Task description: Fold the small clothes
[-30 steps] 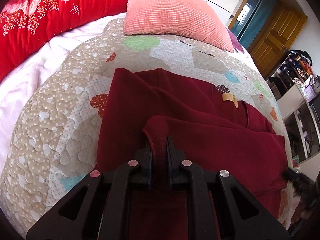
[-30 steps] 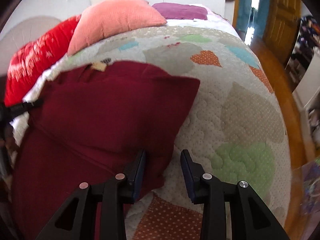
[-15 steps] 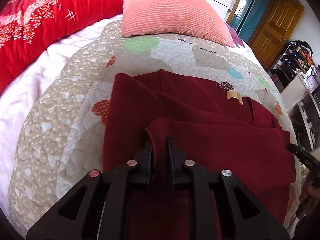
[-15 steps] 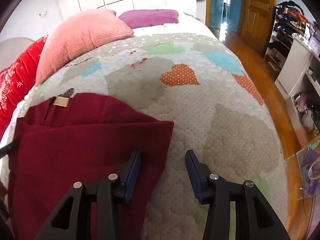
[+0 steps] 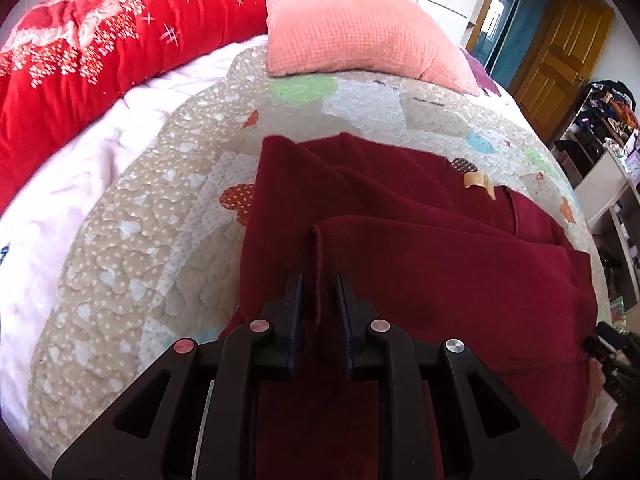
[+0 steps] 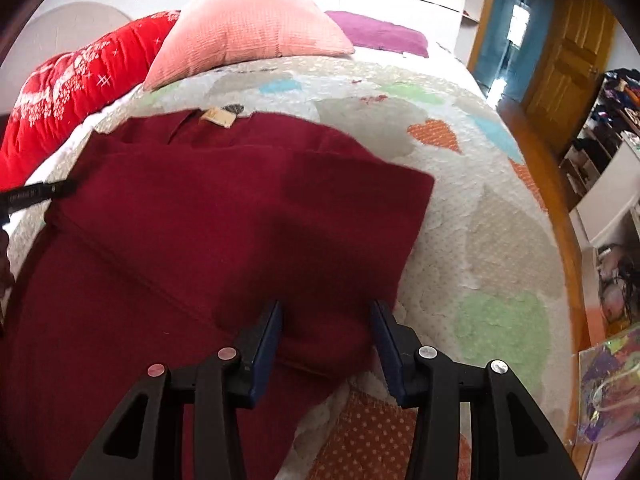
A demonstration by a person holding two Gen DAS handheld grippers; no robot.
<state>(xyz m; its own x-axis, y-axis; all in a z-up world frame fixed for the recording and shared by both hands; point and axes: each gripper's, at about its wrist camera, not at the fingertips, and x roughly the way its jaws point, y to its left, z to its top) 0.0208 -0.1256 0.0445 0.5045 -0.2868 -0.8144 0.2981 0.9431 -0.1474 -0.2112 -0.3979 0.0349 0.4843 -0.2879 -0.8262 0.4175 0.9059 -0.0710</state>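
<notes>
Between the fingers of the left gripper (image 5: 319, 280) a raised fold of the dark red sweater (image 5: 400, 248) is pinched, the jaws nearly together on it. The right gripper (image 6: 326, 312) stands spread wide, straddling the garment's folded edge without clamping it. Beyond both, the sweater lies on a heart-patterned quilt (image 6: 460, 208), its tan neck label (image 6: 218, 117) farther off, a pink pillow (image 5: 352, 28) at the far end.

right gripper (image 6: 326, 320) spread wide over the dark red garment (image 6: 224, 220).

Bright daylight w/ soft shadows, heavy fisheye warp and dark corners, slight blur in right view.
</notes>
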